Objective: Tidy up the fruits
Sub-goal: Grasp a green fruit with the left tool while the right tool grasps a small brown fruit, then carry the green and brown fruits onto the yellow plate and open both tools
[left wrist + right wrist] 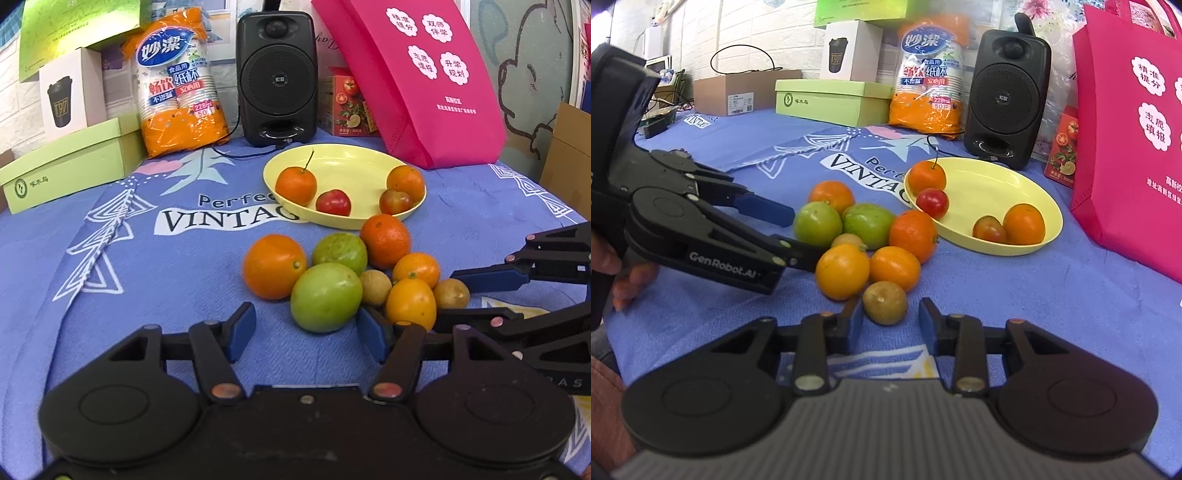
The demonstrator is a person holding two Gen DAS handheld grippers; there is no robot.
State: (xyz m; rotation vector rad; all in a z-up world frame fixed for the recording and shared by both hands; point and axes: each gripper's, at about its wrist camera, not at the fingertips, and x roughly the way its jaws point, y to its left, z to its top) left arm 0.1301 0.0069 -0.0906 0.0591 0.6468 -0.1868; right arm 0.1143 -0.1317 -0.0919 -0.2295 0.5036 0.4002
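Now facing loose fruit heaped on the table just before the yellow plate. Left gripper open at a green fruit; right gripper open around a small brown fruit (light, round, probably rolls). Best pinched across the middle, gently.

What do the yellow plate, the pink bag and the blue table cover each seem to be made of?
Yellow plate: probably plastic or melamine, smooth and matte, uniform in colour.
Pink bag: likely non-woven fabric, with fine dimpled texture and soft creases.
Blue table cover: woven cloth, with visible ribbed weave and printed lettering.
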